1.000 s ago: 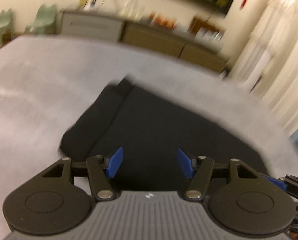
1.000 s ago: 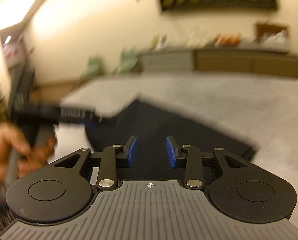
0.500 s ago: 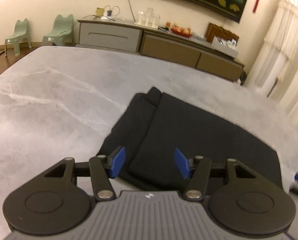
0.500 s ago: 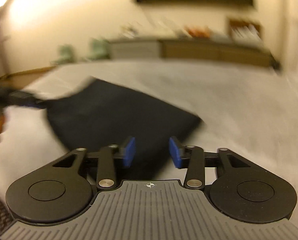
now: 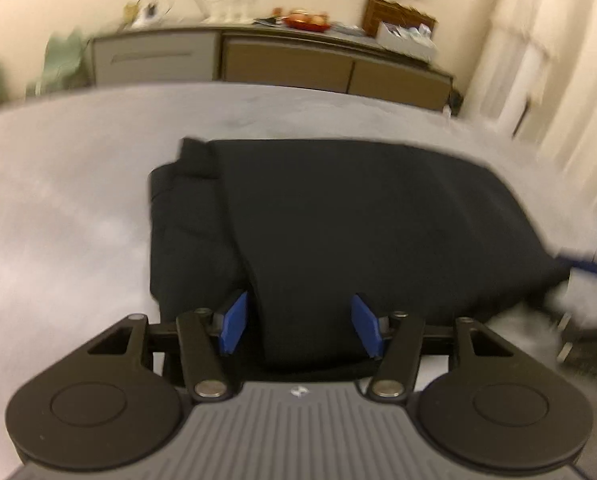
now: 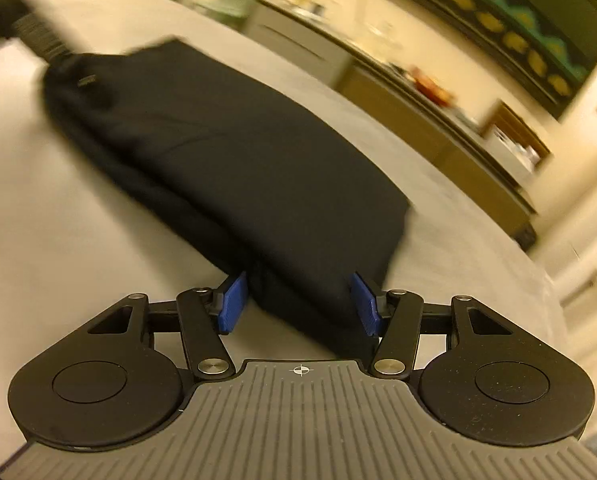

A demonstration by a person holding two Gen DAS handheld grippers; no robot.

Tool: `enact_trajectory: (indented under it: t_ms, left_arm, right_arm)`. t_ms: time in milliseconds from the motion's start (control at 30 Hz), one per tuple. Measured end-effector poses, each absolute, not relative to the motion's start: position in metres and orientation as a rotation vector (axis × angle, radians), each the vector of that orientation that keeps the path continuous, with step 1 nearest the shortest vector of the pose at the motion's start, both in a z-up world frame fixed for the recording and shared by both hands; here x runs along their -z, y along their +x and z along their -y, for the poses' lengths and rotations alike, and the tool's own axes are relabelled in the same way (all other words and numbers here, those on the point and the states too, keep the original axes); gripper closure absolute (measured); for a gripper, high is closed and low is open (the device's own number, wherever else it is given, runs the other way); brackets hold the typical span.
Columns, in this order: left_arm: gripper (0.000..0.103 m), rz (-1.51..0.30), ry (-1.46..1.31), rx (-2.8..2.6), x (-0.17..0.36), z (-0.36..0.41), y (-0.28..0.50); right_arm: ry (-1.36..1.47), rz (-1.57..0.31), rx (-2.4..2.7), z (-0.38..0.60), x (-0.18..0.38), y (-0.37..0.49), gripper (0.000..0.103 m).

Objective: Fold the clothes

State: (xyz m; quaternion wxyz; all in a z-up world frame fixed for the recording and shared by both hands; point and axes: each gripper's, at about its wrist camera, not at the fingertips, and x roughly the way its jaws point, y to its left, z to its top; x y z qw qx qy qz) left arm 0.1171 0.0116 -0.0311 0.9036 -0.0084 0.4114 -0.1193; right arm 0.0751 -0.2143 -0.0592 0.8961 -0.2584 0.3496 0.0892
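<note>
A black garment (image 5: 338, 220) lies folded in a flat rectangle on the grey marbled table (image 5: 58, 200). My left gripper (image 5: 300, 328) is open, its blue pads (image 5: 234, 322) on either side of the garment's near edge. In the right wrist view the same garment (image 6: 238, 160) runs away to the upper left. My right gripper (image 6: 300, 304) is open, with the garment's near right corner between its pads (image 6: 364, 304). The right gripper's blue tip shows blurred at the garment's right corner in the left wrist view (image 5: 586, 266).
A long sideboard (image 5: 278, 60) with clutter on top stands against the far wall beyond the table. Pale green chairs (image 5: 62, 60) stand at the left and curtains (image 5: 558, 60) at the right. Bare table (image 6: 58, 240) surrounds the garment.
Both grippers have moved in low to the garment's near edge. The right gripper's jaws have opened wider and now straddle the right corner. The left gripper has shifted to the front fold.
</note>
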Motion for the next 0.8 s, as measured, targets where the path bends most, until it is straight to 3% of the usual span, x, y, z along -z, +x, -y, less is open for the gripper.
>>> enact_trajectory:
  t_ms: [100,167,200,267,367,467,533,800]
  left_arm:
    - [0.047,-0.827,-0.066,0.256,0.015,-0.011,0.111]
    - [0.046,-0.786,-0.103,0.263,-0.002,-0.02,0.102]
    - [0.045,-0.77,-0.128,0.267,-0.008,-0.025,0.1]
    - [0.043,-0.761,-0.167,0.266,-0.014,-0.03,0.103]
    - [0.044,-0.831,-0.158,0.24,-0.001,-0.026,0.119]
    - [0.044,-0.894,-0.068,0.187,0.022,-0.017,0.128]
    - [0.04,-0.895,-0.037,0.17,0.025,-0.015,0.13]
    - [0.036,-0.892,-0.005,0.137,0.027,-0.013,0.131]
  right_arm:
    - [-0.454,-0.822,-0.198,0.251,0.046,0.102,0.046]
    - [-0.336,-0.754,-0.247,0.268,0.021,0.091,0.041]
    - [-0.26,-0.701,-0.274,0.275,0.009,0.087,0.033]
    - [-0.132,-0.615,-0.304,0.282,-0.004,0.089,0.032]
    - [-0.005,-0.585,-0.319,0.286,0.009,0.111,0.031]
    - [-0.014,-0.67,-0.314,0.28,0.045,0.137,0.035]
    - [-0.022,-0.718,-0.303,0.283,0.065,0.143,0.032]
    - [-0.046,-0.739,-0.275,0.277,0.066,0.134,0.03]
